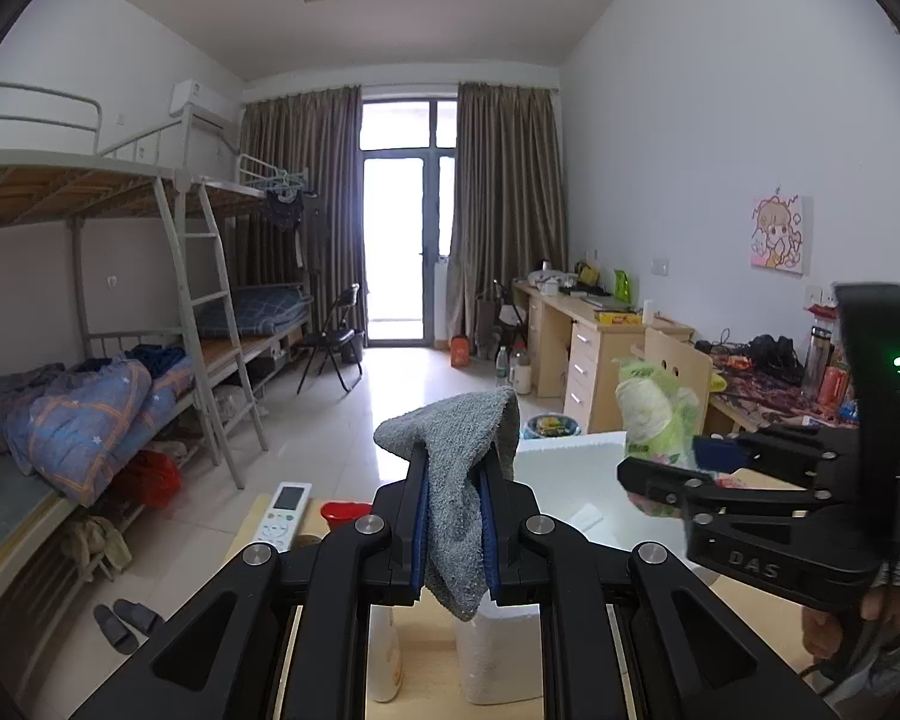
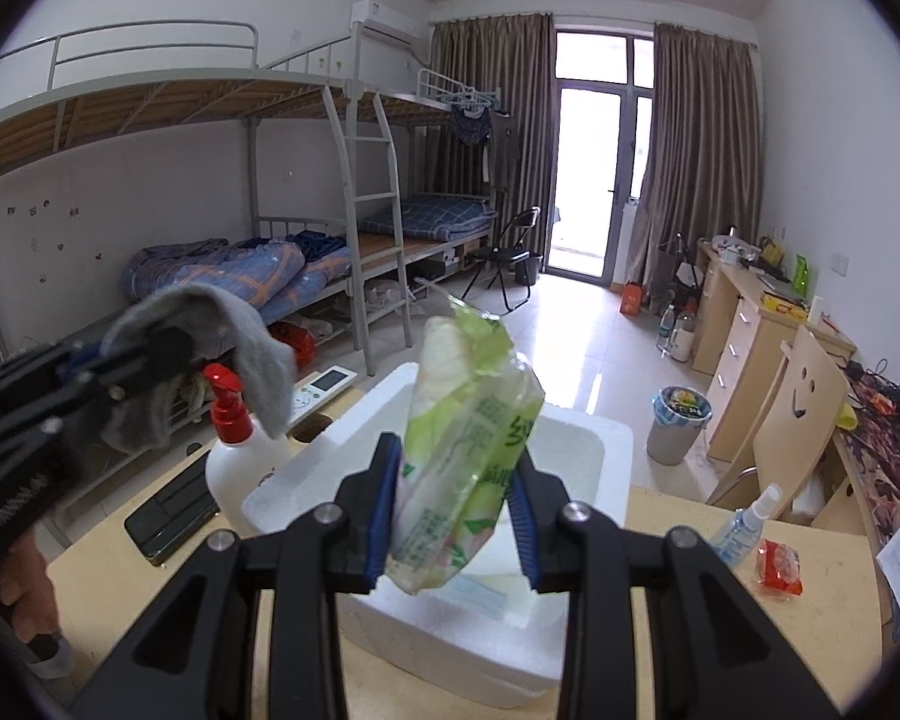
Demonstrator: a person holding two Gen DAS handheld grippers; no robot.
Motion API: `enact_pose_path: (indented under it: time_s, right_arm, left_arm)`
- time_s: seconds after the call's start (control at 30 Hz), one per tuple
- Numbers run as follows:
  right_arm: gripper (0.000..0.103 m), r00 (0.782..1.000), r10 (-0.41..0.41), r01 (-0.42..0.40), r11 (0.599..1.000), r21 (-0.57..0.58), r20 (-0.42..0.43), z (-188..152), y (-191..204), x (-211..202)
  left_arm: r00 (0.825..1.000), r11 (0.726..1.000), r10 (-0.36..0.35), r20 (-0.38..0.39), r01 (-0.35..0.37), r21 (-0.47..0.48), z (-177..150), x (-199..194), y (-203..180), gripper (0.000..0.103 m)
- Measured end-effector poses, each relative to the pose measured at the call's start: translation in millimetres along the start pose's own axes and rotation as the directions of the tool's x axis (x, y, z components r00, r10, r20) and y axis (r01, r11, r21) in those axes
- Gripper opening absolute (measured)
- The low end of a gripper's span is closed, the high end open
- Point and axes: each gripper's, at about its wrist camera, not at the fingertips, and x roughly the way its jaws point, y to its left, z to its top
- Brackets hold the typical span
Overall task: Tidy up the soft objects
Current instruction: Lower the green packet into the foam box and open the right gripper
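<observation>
Pinching a limp grey sock (image 1: 459,480), left hand-held gripper (image 1: 455,525); right hand-held gripper (image 2: 455,510) clamping crinkled green packet (image 2: 465,456).

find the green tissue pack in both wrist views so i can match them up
Left wrist view: the green tissue pack is right of centre, held up in the right claw, which reaches in from the right edge.
Right wrist view: it is at centre, upright between that claw's blue pads, above the white foam box.
Shared landmark: the white foam box lies behind and below the pack in both views.
</observation>
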Motion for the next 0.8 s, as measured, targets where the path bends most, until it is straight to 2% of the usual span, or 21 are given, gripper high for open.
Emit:
enact_pose_path:
  time_s: [0.47, 0.5, 0.57, 0.6, 0.63, 0.8]
  right_arm:
    - [0.04, 0.997, -0.013, 0.014, 1.0, 0.024, -0.071, 1, -17, 32]
    - [0.042, 0.997, -0.013, 0.015, 1.0, 0.026, -0.072, 1, -17, 32]
    - [0.054, 0.997, -0.029, 0.031, 0.999, 0.026, -0.074, 2, -16, 35]
    - [0.065, 0.997, -0.032, 0.034, 0.999, 0.022, -0.07, 2, -16, 34]
    - [0.07, 0.997, -0.038, 0.039, 0.999, 0.009, -0.061, 3, -14, 33]
    - [0.074, 0.998, -0.044, 0.045, 0.999, 0.009, -0.043, 4, -14, 25]
  left_arm:
    - [1.0, 1.0, -0.009, 0.002, 0.009, 0.004, -2, 3, 3, 0.015]
    - [1.0, 1.0, -0.01, 0.002, 0.01, 0.003, -2, 4, 3, 0.015]
    - [1.0, 1.0, -0.01, 0.002, 0.01, 0.002, -2, 4, 2, 0.015]
    - [1.0, 1.0, -0.009, 0.001, 0.009, 0.001, -1, 4, 3, 0.015]
    - [1.0, 1.0, -0.009, 0.001, 0.009, 0.0, -1, 4, 3, 0.015]
    - [1.0, 1.0, -0.015, 0.002, 0.015, -0.003, 3, 4, 6, 0.015]
